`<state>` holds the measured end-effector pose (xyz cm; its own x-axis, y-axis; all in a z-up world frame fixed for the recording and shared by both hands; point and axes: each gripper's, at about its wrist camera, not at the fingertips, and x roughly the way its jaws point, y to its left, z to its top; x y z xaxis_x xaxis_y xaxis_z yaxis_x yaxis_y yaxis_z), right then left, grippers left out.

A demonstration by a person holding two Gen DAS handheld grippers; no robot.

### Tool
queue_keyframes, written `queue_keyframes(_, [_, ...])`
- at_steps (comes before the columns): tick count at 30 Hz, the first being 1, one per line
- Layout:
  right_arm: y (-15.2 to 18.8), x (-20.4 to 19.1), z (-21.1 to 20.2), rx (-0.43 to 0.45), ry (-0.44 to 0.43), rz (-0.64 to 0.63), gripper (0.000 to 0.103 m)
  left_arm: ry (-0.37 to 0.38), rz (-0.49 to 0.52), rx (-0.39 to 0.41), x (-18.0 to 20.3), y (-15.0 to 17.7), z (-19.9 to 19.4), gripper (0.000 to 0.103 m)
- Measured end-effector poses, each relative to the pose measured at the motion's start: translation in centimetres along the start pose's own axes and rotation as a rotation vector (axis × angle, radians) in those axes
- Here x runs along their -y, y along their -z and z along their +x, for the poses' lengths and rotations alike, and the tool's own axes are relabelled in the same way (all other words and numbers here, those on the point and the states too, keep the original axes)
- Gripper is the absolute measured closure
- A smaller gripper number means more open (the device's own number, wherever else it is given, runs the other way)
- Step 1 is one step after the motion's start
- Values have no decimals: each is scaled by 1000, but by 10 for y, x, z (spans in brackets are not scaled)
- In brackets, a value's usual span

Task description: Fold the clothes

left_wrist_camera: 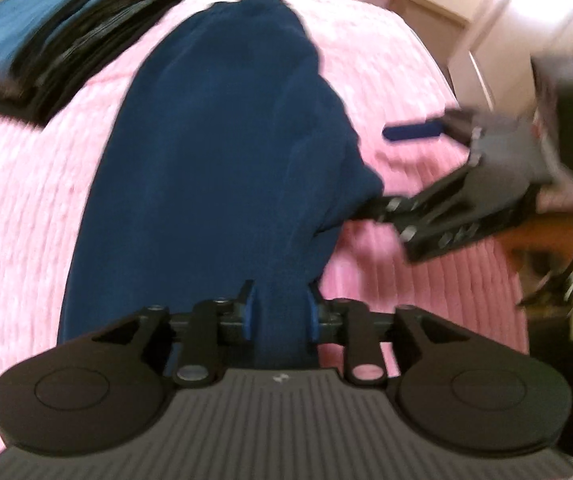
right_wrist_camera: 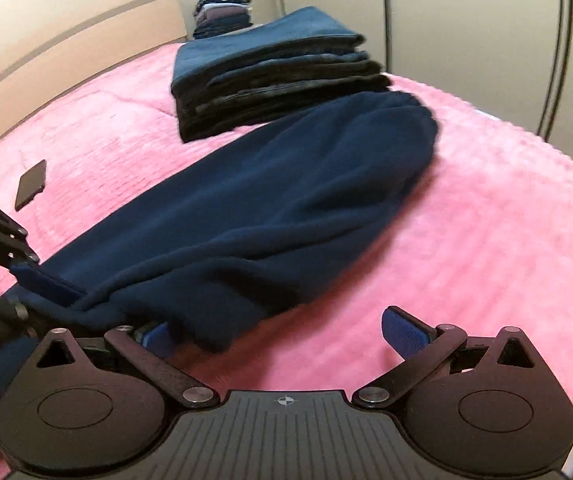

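One navy fleece garment [left_wrist_camera: 214, 152] lying on pink bedspread [left_wrist_camera: 18, 208], long axis running from my grippers away toward folded stack [right_wrist_camera: 274, 76] of dark clothes just beside its far end. My left gripper [left_wrist_camera: 282, 312] pinching bunched near end. My right gripper [right_wrist_camera: 282, 336] wide apart, left pad under fabric edge, clamping nothing. Dark flat phone-like thing [right_wrist_camera: 30, 184] off to side, well clear. Second pile [right_wrist_camera: 222, 12] beyond bed.
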<state>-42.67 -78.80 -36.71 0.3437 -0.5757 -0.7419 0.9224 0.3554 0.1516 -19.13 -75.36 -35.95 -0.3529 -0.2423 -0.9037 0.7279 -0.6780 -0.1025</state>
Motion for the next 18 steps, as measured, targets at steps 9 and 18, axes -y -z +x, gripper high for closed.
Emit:
queue_keyframes(9, [-7,38,-41,-13,83,162,1,-122,201,-7,49,7,23,87])
queue_keyframes(18, [18,1,-7,-75,-115,13,1,7,-118,-11,-16,0,17,93])
